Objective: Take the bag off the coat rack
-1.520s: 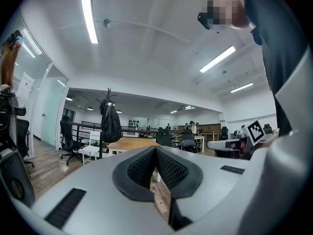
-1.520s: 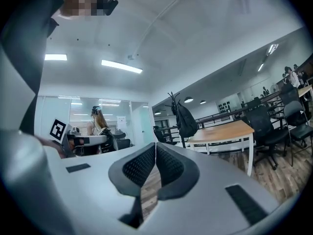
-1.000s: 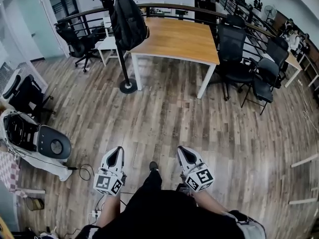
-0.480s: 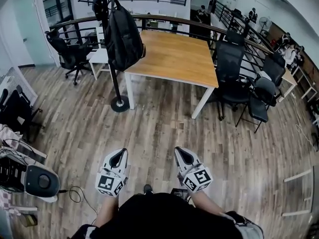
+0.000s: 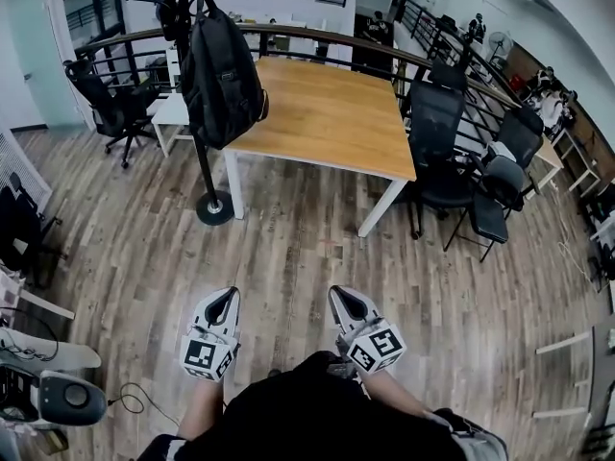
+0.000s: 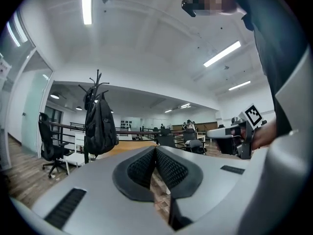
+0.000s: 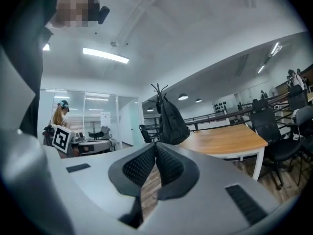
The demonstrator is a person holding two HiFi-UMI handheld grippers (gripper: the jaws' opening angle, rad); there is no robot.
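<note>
A black backpack (image 5: 222, 75) hangs from a black coat rack (image 5: 195, 152) at the far left corner of a wooden table (image 5: 332, 113). It also shows as a dark backpack (image 6: 100, 126) in the left gripper view and a backpack (image 7: 173, 123) in the right gripper view, still some metres off. My left gripper (image 5: 224, 302) and right gripper (image 5: 339, 301) are held low near my body, side by side, both shut with nothing between their pads. Neither touches the bag.
Black office chairs (image 5: 442, 142) stand right of the table, another chair (image 5: 106, 104) and a small white table (image 5: 173, 113) sit behind the rack. A white machine (image 5: 58, 397) with cables lies on the floor at my left. A railing (image 5: 317, 41) runs behind.
I have walked forward: the rack, bag and table have come nearer and shifted left in the head view. Both grippers kept their place and stayed shut.
</note>
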